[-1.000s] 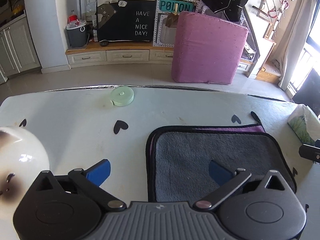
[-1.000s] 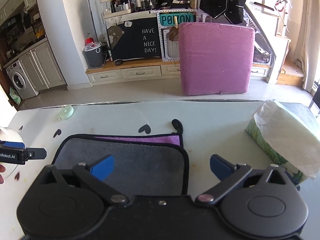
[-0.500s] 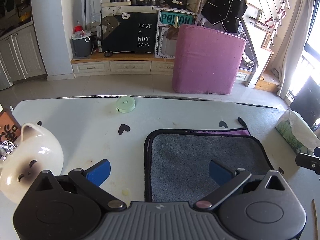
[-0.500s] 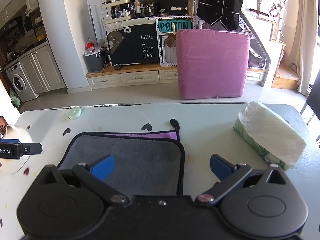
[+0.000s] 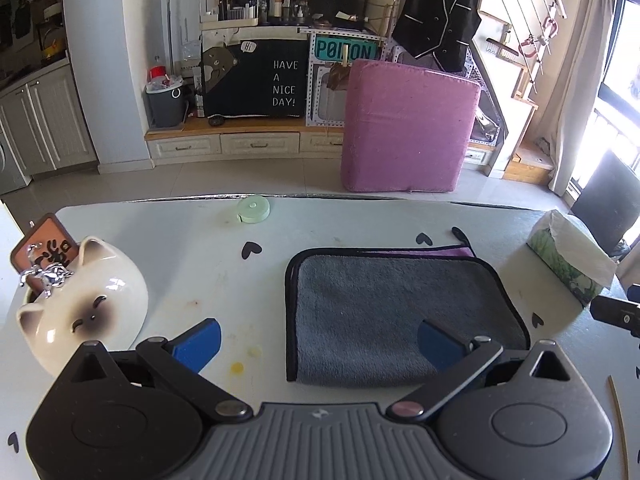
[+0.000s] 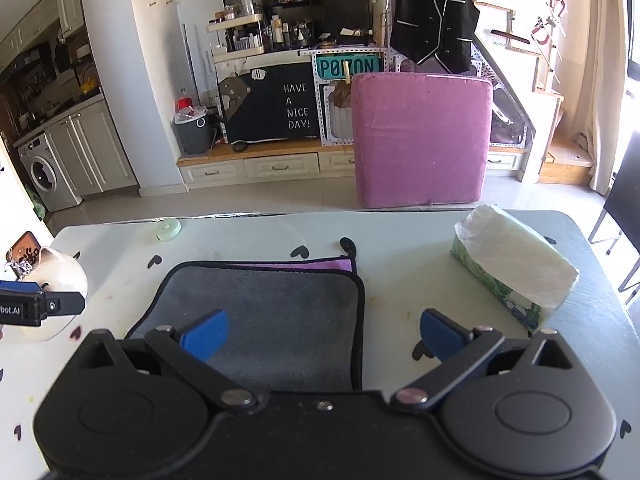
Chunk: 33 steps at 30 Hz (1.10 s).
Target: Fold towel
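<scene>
A grey towel [image 5: 400,312] with a black edge lies folded flat on the white table; a purple layer shows along its far edge. It also shows in the right wrist view [image 6: 272,312]. My left gripper [image 5: 318,342] is open and empty, above the towel's near left edge. My right gripper [image 6: 324,334] is open and empty, above the towel's near right edge. Neither touches the towel.
A white cat-shaped jar [image 5: 80,308] stands at the left, a tissue box [image 6: 516,276] at the right. A green round tape measure [image 5: 253,210] lies near the table's far edge [image 5: 320,197]. A purple cushion [image 6: 420,140] stands on the floor beyond.
Both grippers have pulled back and risen from the towel, so more of the table shows. The towel has not moved. Both grippers stay open.
</scene>
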### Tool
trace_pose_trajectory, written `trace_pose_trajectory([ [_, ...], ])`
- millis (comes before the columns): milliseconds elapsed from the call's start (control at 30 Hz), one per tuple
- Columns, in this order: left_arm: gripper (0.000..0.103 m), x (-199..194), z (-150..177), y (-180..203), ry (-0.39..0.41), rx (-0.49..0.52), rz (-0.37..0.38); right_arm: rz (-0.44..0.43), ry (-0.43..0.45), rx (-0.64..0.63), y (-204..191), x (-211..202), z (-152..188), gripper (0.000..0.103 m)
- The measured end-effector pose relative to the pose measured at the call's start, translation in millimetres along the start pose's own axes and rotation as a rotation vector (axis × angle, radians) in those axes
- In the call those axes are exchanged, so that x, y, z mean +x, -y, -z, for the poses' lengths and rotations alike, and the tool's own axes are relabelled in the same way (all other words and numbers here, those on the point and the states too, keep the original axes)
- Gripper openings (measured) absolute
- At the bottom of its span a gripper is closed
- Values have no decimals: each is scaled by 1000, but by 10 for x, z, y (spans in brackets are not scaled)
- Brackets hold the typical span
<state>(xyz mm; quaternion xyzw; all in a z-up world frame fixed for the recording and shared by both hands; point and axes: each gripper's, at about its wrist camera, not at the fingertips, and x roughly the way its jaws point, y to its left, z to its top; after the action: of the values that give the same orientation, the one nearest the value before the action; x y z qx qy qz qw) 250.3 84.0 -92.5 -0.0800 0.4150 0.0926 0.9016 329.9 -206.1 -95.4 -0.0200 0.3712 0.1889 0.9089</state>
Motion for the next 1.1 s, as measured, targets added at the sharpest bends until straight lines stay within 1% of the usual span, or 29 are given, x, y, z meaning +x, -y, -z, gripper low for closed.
trace_pose_trajectory([
  [167,103,-212,89,23,17,0,-5,-12,16,9,6,-194,66,102],
  [633,103,-776,409,102,46,29,-4,-49,51,-26,-81,-732,305,102],
  [867,103,-1038,587,154,56,29,53,-78,53,-28,-109,-991,440,102],
  [1100,103,-1258,743,243,68,59,80,-109,44,-38,-127,-1218,624,102],
])
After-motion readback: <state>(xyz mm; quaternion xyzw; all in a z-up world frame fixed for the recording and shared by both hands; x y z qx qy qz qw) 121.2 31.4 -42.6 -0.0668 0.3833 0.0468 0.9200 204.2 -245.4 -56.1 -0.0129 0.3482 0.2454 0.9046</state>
